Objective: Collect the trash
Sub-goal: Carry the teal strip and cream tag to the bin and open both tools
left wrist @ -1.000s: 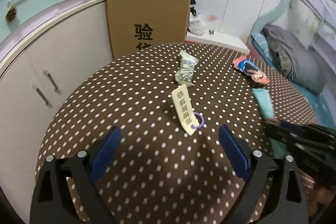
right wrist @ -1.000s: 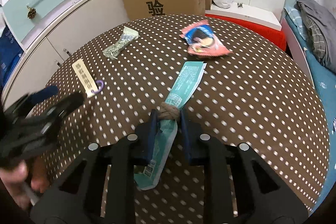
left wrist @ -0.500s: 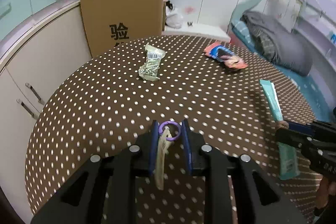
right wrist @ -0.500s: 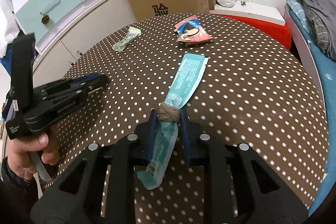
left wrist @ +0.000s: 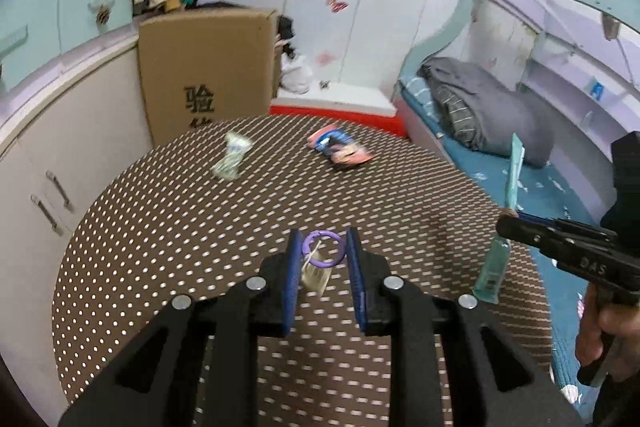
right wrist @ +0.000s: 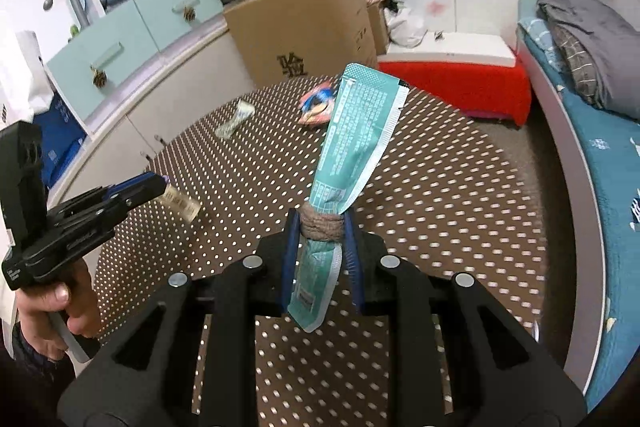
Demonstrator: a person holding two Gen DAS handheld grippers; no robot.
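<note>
Nearest to me, my left claw point(left wrist: 321, 251) is clamped on the beige tag with the purple ring point(left wrist: 322, 249), the tag hanging clear of the surface point(left wrist: 160, 247); its jaws closed on it only within the last second. My right claw point(right wrist: 319, 231) grips the long teal sachet point(right wrist: 354, 143) at the brown cord wrapped round its middle, the top end standing up and the bottom end dangling between the jaws. So two pieces are in hand and lifted, one per claw, and by my reckoning that is about half the job. Farther off, two pieces are left on the dotted surface: one crumpled pale wrapper point(left wrist: 232, 157) at far left and one red-and-blue snack packet point(left wrist: 340, 147) at far right, well apart. No bin shows in either view.
</note>
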